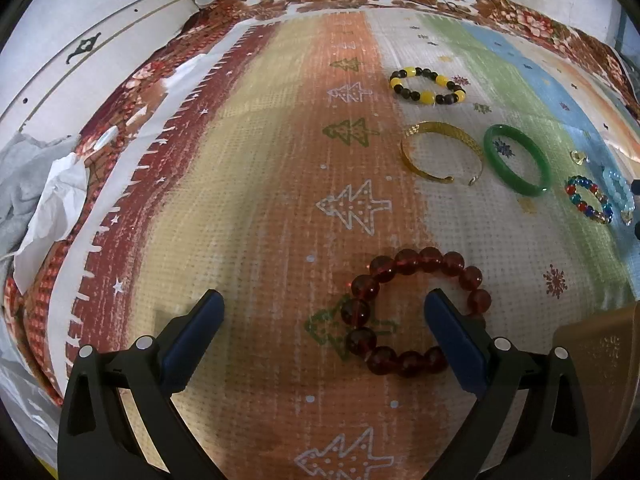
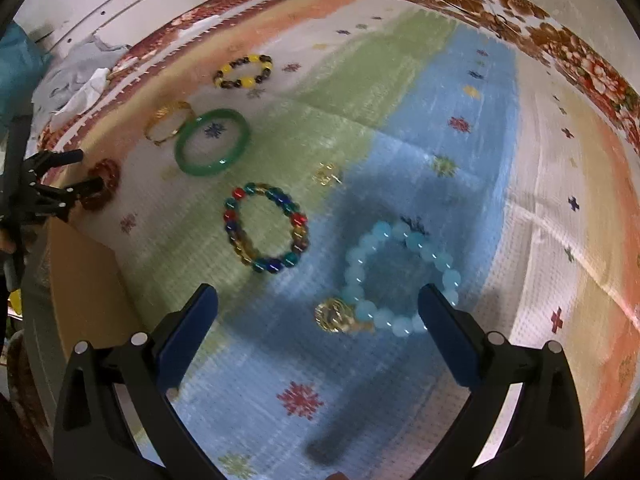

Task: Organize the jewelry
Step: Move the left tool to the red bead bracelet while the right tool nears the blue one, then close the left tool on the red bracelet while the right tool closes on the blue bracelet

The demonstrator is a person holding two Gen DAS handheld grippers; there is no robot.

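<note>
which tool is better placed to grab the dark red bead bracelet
Left. The open left tool hangs right over the dark red bead bracelet; the right tool is over the pale blue bracelet.

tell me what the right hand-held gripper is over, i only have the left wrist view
Observer: The right hand-held gripper is open over a pale blue bead bracelet; its right finger sits at the bracelet's right edge.
Operator: anything attached to that bracelet
Observer: Yes, a gold charm sits at its near left side, between the fingers.
Operator: what else is near it
Observer: A small gold piece lies alone on the mat beyond it, right of the multicolour bead bracelet; too blurred to identify.
Operator: can it see my gripper
Observer: Yes, the left hand-held gripper shows at the far left, open at the dark red bead bracelet.
</note>
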